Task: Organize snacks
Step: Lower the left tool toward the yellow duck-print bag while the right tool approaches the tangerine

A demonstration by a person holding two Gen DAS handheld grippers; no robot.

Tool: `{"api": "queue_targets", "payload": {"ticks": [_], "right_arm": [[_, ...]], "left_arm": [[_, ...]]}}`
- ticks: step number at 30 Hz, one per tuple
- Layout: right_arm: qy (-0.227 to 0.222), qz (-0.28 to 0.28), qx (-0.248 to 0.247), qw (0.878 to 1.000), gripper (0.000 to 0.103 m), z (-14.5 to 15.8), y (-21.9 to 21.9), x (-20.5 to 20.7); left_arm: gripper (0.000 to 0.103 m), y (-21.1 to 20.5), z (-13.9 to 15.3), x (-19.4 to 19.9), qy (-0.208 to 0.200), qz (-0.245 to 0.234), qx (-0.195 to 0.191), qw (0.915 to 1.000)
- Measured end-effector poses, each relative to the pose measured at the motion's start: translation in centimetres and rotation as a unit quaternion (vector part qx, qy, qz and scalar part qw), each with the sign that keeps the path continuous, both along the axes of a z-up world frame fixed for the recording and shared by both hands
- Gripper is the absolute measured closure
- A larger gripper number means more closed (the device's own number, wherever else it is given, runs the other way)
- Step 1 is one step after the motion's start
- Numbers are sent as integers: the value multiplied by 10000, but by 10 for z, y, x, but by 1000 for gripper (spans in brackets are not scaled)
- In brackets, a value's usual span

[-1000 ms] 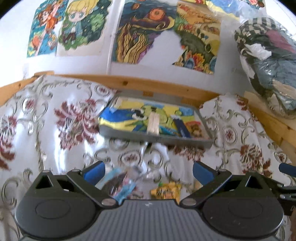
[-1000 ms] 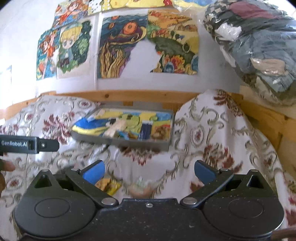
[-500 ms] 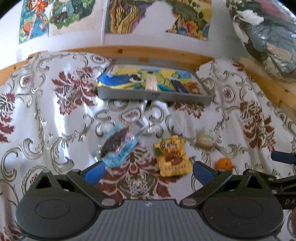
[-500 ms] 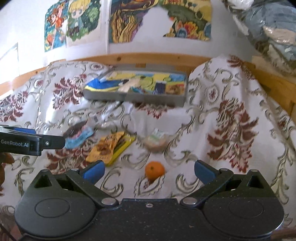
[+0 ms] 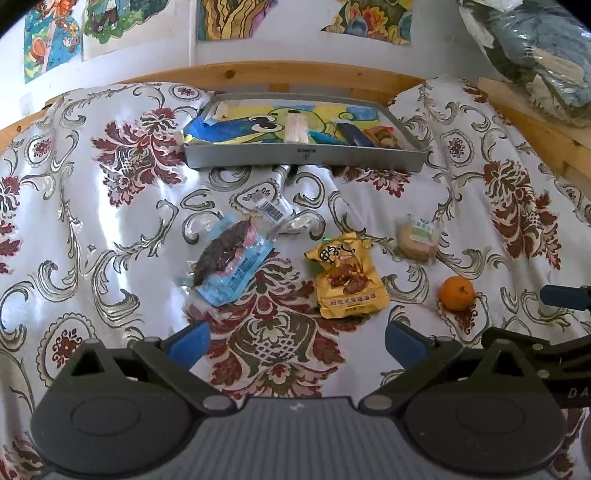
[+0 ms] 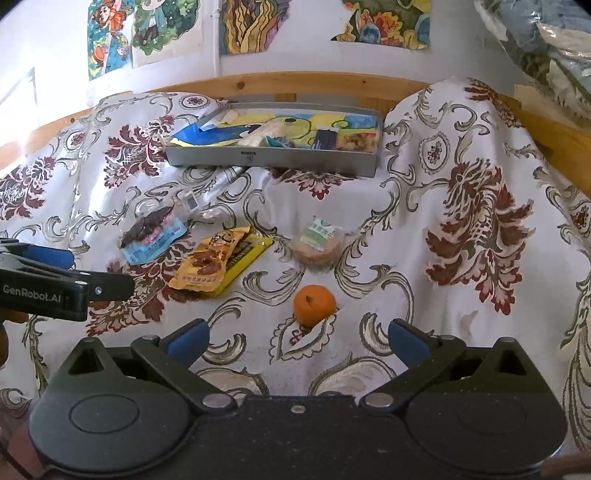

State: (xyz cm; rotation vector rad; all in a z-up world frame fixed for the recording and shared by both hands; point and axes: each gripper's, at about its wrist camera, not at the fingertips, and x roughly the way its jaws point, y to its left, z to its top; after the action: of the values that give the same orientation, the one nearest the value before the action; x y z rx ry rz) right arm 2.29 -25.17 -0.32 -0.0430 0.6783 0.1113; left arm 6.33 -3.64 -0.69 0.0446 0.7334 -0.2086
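On the patterned cloth lie a blue packet with a dark snack [image 5: 229,264] [image 6: 152,234], a yellow snack bag [image 5: 347,277] [image 6: 218,260], a round wrapped cake [image 5: 416,238] [image 6: 318,242] and an orange [image 5: 457,293] [image 6: 314,304]. A grey tray [image 5: 303,157] [image 6: 273,160] at the back holds several snacks. My left gripper [image 5: 295,341] hangs open above the cloth, nearer than the packets. Open too, my right gripper [image 6: 297,341] has the orange just beyond its fingertips. The left gripper's side [image 6: 55,284] shows at the right wrist view's left edge.
A wooden rail [image 5: 295,75] runs behind the tray, under a wall with colourful drawings [image 6: 384,22]. A bulging plastic bag of clothes [image 5: 535,55] sits on a wooden ledge at the upper right. The cloth [image 6: 480,221] humps up on the right.
Both cameras have tilted down and pulled back from the tray. The loose snacks and the orange, mostly hidden a second ago, now lie in full view. Both grippers stay open.
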Motion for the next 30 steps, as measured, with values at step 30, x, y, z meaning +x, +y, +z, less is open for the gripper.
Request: {"api": "queue_targets", "payload": {"ticks": [30], "right_arm": [[-459, 404, -34, 9981, 1, -5, -18, 70]], "left_arm": [[0, -26, -4, 61, 69, -29, 362, 9993]]}}
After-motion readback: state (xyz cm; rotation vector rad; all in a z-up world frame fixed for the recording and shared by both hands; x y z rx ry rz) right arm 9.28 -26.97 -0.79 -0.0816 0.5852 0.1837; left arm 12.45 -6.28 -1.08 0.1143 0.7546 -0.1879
